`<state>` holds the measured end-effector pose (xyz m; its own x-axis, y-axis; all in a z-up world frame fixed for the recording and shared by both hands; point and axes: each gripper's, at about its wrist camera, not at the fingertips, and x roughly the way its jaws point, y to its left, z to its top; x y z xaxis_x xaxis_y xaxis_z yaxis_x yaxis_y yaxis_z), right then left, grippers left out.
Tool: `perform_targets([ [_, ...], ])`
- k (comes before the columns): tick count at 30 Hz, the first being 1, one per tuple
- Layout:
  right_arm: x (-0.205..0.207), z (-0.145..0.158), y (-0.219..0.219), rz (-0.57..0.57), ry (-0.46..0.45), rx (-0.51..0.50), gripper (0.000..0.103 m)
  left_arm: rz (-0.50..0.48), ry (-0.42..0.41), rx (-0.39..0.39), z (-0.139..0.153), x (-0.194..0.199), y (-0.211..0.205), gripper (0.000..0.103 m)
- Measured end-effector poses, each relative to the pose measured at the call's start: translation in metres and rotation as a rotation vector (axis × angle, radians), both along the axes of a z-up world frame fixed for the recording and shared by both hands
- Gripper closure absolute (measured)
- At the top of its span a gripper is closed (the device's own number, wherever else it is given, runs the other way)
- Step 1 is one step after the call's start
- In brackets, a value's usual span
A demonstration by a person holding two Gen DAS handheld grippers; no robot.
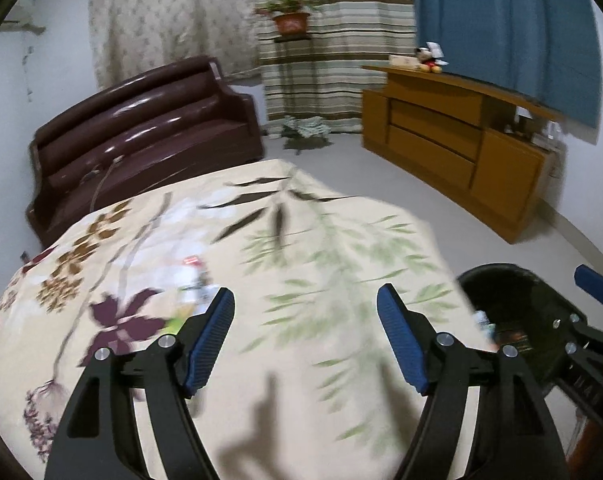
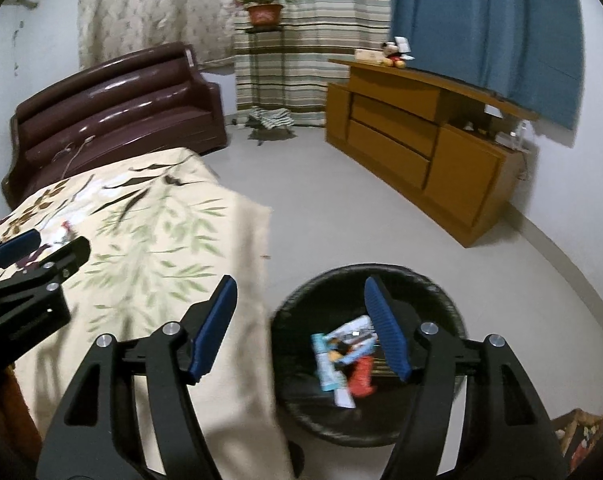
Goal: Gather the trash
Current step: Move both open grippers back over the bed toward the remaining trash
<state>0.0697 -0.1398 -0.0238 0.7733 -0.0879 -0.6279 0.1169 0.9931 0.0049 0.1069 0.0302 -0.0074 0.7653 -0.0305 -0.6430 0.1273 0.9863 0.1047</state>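
Both released, empty: left gripper (image 1: 305,300) over floral counter (image 1: 341,240), right gripper (image 2: 299,292) above black bin (image 2: 301,408) of wrappers (image 2: 341,356).

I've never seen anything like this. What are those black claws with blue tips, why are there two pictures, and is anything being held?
Each claw is a hand-held pincer with two blue-padded fingers; a person carries one in each hand. Each has a small wide-angle camera looking forward along its fingers, hence two pictures that bend the room. One picture looks along the left gripper, over a table with a flowered tablecloth. Some blurred wrappers lie there, too smeared to identify. The other looks along the right gripper, above a black bin on the floor beside the table, with colourful wrappers in the bin. Both stand open and hold nothing. Each also shows at the edge of the other's picture.
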Motion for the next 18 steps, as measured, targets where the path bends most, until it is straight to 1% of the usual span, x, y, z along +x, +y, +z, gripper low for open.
perform_targets([
  [10,0.014,0.003,0.080,0.151,0.018,0.006,0.038,0.176,0.022,0.012,-0.008,-0.012,0.104,0.031],
  [18,0.024,-0.002,0.144,0.267,0.054,0.023,0.038,0.288,0.037,0.008,-0.013,-0.020,0.167,0.031],
])
